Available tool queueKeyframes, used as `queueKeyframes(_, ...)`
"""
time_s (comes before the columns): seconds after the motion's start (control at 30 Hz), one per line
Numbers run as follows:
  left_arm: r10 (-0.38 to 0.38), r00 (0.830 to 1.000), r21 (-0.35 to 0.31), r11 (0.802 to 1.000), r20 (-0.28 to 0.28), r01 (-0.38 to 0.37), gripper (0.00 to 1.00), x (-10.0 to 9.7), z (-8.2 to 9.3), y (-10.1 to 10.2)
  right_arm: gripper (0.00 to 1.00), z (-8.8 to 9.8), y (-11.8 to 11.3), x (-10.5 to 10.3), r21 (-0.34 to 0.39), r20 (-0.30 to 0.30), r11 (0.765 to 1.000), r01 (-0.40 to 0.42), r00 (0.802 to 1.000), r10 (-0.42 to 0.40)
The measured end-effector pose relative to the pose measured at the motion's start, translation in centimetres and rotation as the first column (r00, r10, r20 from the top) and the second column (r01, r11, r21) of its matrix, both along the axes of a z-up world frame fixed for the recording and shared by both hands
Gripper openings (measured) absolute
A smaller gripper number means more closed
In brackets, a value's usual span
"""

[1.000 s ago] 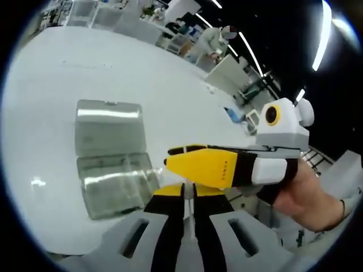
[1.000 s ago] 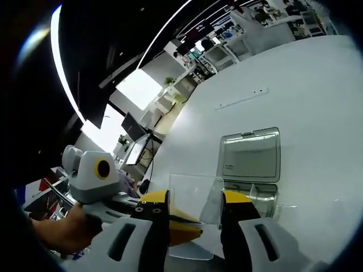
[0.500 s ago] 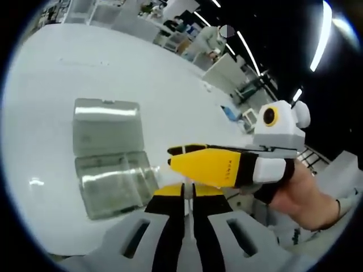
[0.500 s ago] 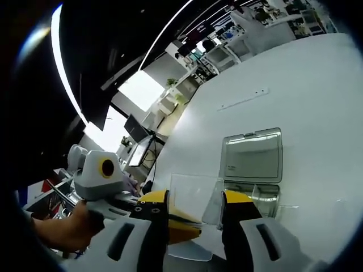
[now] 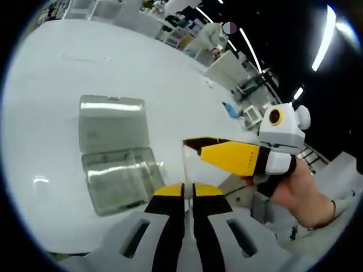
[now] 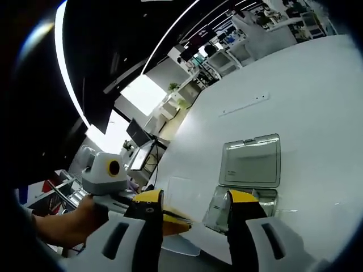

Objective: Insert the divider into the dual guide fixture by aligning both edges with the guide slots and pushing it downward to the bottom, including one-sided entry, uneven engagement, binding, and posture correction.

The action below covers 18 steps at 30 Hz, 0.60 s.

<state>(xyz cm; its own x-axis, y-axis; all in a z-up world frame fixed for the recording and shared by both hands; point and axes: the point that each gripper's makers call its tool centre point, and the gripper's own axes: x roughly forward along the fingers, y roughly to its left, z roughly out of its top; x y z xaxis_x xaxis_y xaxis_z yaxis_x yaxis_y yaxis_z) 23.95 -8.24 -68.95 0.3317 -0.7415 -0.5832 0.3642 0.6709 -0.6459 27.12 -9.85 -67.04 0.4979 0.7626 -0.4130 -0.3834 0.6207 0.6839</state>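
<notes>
left hand-held gripper (image 5: 188, 190) clenched on the clear divider (image 5: 195, 167) edge, right hand-held gripper (image 6: 190, 205) released. open fixture box (image 5: 116, 173) sits on the surface (image 5: 51, 85), well below. square both edges to slots, lower evenly.
</notes>
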Motion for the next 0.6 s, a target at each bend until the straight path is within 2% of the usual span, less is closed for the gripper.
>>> queueKeyframes(0.33,0.009,0.999,-0.003,1.0,-0.041,-0.01,0.0,0.3,-0.1,1.7,0.43,0.6,-0.8,0.1,0.004,0.026,1.0,0.004,1.0,-0.004)
queueKeyframes(0.5,0.022,0.998,0.023,1.0,-0.062,-0.02,0.0,0.8,-0.2,2.7,0.43,0.6,-1.1,-0.3,0.003,0.035,1.0,-0.001,0.999,0.001)
queueKeyframes(0.6,0.025,0.998,0.068,0.997,-0.062,-0.02,0.0,1.4,-0.4,3.3,0.43,0.6,-1.2,-0.6,-0.007,0.046,1.0,-0.011,0.999,0.011)
